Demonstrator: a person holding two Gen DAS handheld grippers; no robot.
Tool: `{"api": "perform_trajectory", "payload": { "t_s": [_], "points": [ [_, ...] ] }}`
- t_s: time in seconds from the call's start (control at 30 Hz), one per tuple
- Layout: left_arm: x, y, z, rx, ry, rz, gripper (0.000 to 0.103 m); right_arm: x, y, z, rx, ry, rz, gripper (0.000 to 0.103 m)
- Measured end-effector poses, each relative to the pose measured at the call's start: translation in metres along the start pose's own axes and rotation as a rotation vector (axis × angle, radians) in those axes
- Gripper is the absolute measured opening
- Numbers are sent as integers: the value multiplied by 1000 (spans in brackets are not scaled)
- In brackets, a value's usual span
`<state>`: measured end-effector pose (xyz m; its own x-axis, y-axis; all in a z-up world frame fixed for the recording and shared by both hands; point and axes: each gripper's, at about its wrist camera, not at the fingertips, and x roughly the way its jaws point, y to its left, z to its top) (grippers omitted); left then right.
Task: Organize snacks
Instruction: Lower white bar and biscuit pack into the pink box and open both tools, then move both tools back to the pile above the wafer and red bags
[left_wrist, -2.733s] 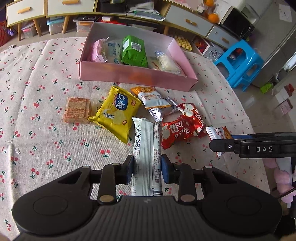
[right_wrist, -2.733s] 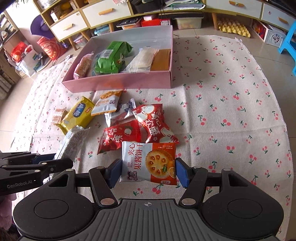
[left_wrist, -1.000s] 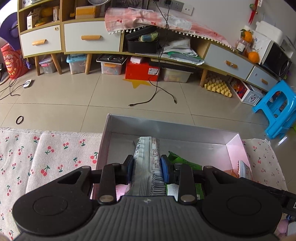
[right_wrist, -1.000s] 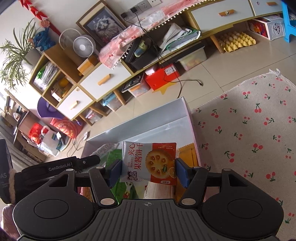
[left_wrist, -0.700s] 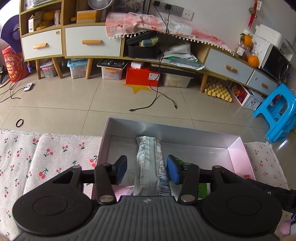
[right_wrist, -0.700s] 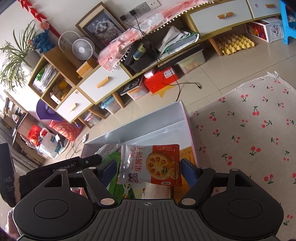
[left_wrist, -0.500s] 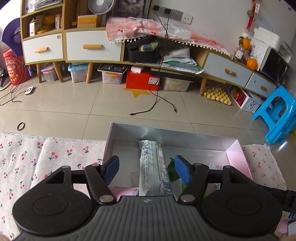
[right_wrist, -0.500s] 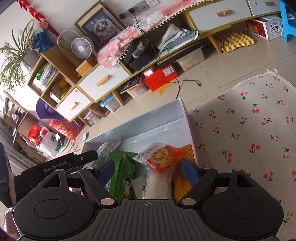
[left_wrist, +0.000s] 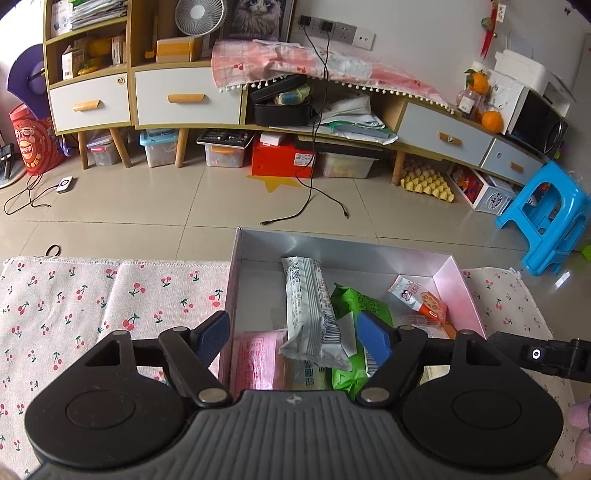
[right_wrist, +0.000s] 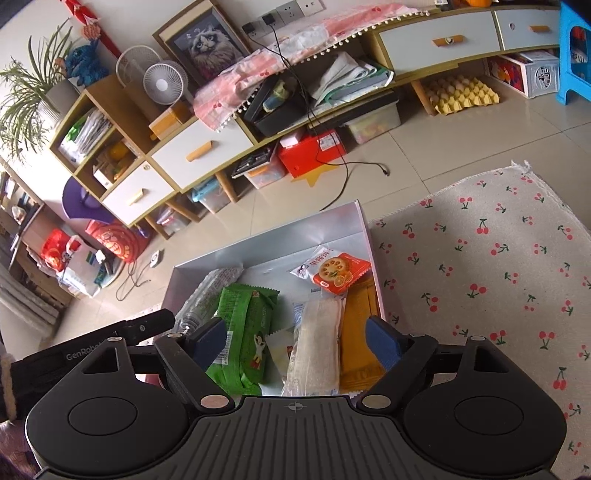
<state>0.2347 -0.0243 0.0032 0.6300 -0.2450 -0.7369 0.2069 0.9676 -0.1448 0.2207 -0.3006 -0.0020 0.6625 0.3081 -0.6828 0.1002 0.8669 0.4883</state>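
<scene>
Both grippers hang over the pink box (left_wrist: 458, 280), each with its jaws standing apart and nothing between the pads. The left gripper (left_wrist: 295, 332) has just been opening, and the white bar (left_wrist: 310, 306) lies free in the box below it. The right gripper (right_wrist: 295, 338) has also been spreading, though the last widening is slight; the biscuit pack (right_wrist: 334, 271) lies loose near the box's far right corner.

The white bar lies with its long axis running from the box's near wall toward its far wall, roughly in line with the left gripper's fingers, its near end propped on the pink pack (left_wrist: 255, 358) and the green pack (left_wrist: 354, 306). The biscuit pack rests on the orange pack (right_wrist: 360, 332), close against the right wall, ahead of the right gripper.

Nothing left to collect shows in either view; any remaining snacks probably lie on the cherry cloth (right_wrist: 498, 258) on the near side of the box, behind both cameras. So the coming move is likely a withdrawal up and back over the near wall. The two grippers sit close side by side above the box, and each shows at the edge of the other's view. Open cloth spreads to the left and right of the box, giving room to part sideways.
</scene>
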Motion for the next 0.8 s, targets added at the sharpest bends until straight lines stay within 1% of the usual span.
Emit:
{"api": "perform_trajectory", "payload": {
  "t_s": [0.07, 0.17, 0.27, 0.33, 0.47, 0.8],
  "points": [
    [-5, 0, -4, 5, 3, -2, 75, -9, 4, -1, -8, -1, -6, 84],
    [-16, 2, -12, -1, 6, -4, 79, -22, 8, -6, -21, -4, -22, 88],
    [-25, 4, -19, -9, 9, -8, 82, -34, 11, -12, -28, -1, -34, 88],
    [-32, 5, -25, -12, 9, -9, 85, -41, 11, -16, -27, 5, -41, 88],
    [-42, 7, -37, -6, 15, -2, 87, -53, 13, -27, -37, 13, -56, 88],
    [-63, 8, -62, 12, 14, -1, 95, -72, 19, -52, -66, 43, -71, 89]
  ]
}}
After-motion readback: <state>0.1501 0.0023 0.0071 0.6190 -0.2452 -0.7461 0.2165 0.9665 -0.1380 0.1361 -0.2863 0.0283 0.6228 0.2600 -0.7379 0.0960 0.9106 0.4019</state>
